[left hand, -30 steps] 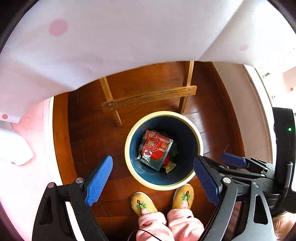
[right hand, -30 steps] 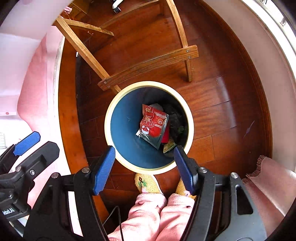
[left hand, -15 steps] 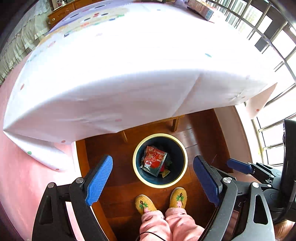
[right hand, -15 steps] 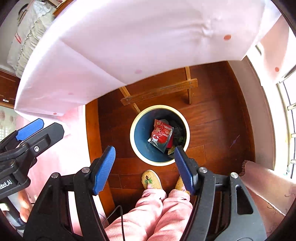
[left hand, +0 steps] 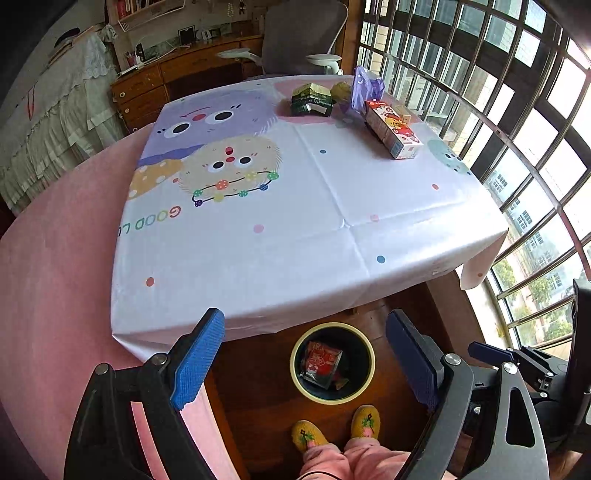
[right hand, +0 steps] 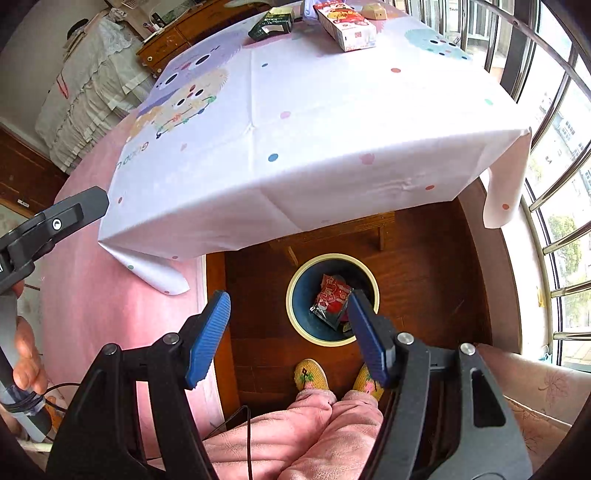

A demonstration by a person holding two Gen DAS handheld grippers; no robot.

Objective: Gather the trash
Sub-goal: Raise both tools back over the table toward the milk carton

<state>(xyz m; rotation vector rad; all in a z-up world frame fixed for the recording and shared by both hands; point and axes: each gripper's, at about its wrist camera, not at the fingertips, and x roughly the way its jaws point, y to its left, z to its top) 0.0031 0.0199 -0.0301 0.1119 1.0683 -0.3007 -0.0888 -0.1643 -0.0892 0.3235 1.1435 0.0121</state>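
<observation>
A round blue bin (left hand: 360, 391) (right hand: 301, 317) with a cream rim stands on the wood floor under the table's near edge. A red snack wrapper (left hand: 319, 363) (right hand: 332, 299) lies on top of the trash inside it. My left gripper (left hand: 310, 360) hangs open and empty high above the bin. My right gripper (right hand: 291, 336) is also open and empty above it. At the far right of the table sit a long red and white carton (left hand: 391, 127) (right hand: 345, 22), dark green packets (left hand: 310, 99) (right hand: 271, 24), a purple bag (left hand: 364, 86) and a small yellow item (left hand: 341, 89).
A white cartoon tablecloth (left hand: 295, 206) (right hand: 314, 122) covers the table and hangs over its near edge. A person's yellow slippers (left hand: 334, 430) and pink trousers (right hand: 314, 432) are just before the bin. A barred window (left hand: 517, 129) runs along the right. A desk and chair stand behind the table.
Both grippers have risen from just over the bin to above table height and tilted up, so the tabletop and the items on it now show. Both stayed open and empty.
</observation>
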